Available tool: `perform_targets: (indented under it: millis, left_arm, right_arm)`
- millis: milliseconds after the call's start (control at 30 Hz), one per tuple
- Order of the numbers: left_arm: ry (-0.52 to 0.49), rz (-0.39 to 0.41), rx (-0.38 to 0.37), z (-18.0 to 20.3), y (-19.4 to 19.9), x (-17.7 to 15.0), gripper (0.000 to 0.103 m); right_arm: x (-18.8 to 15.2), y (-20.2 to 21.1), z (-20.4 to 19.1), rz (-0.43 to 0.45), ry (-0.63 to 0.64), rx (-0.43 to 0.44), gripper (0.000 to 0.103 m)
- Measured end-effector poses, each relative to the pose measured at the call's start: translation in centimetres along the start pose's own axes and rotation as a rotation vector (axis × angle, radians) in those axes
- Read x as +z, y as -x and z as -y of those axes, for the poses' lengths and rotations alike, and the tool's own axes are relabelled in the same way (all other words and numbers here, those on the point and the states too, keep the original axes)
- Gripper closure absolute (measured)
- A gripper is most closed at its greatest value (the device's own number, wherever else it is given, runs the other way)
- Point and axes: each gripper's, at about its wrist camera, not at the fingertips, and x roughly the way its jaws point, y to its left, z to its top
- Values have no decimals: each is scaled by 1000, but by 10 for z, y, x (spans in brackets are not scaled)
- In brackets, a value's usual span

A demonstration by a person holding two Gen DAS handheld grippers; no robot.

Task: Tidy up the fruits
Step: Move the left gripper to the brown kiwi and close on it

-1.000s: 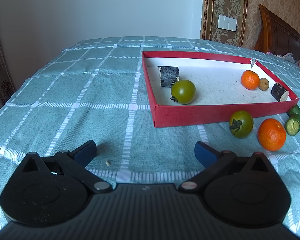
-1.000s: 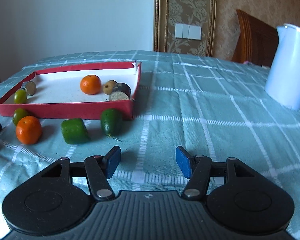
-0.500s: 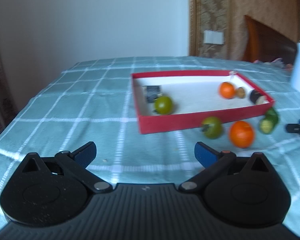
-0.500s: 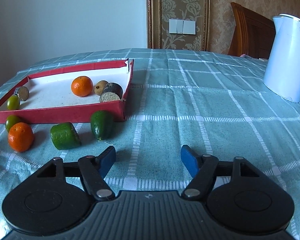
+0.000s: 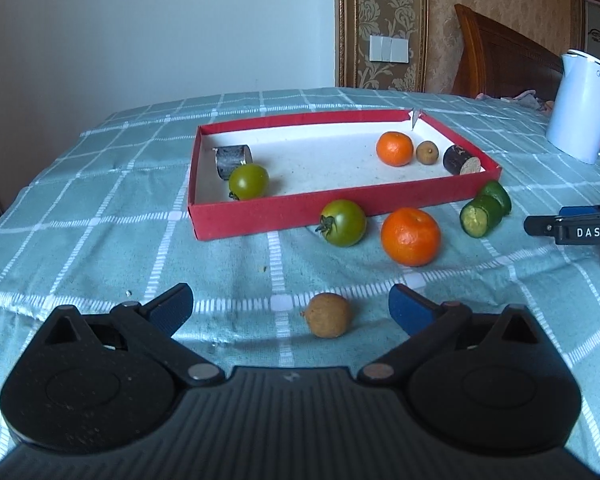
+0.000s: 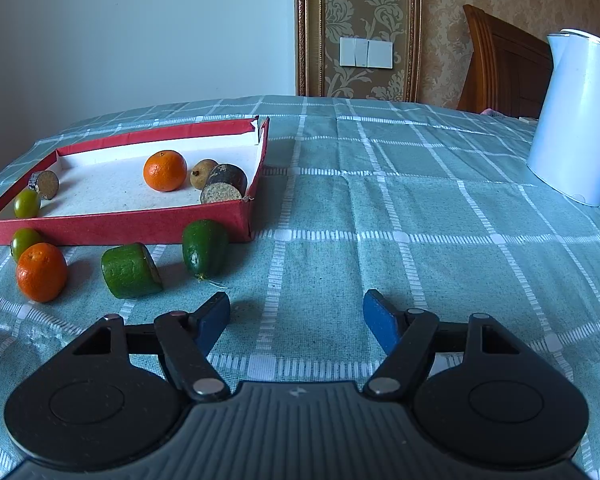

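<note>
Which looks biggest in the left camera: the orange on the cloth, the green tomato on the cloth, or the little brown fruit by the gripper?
1. Orange on the cloth
2. Green tomato on the cloth, only slightly smaller
3. Brown fruit, smallest although nearest the camera

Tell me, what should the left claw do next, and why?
Probably ease the left gripper forward and close on the small brown fruit. It lies on the cloth between the open fingers, outside the red tray where other fruit already sits.

Red tray [image 5: 284,220], teal checked tablecloth [image 5: 100,184]
</note>
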Motion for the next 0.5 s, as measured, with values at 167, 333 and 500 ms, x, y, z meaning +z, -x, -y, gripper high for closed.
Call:
perform_targets:
  millis: [167,333,500]
  left_arm:
    - [-12,-25,16,2,-7,-3,14]
    - [7,-38,18,1,-11,-4,13]
    - [9,-39,40,4,-12,-3,23]
  right_arm:
    - [0,0,0,0,0,0,29]
    - [0,0,0,0,0,0,29]
    - [0,0,0,0,0,0,29]
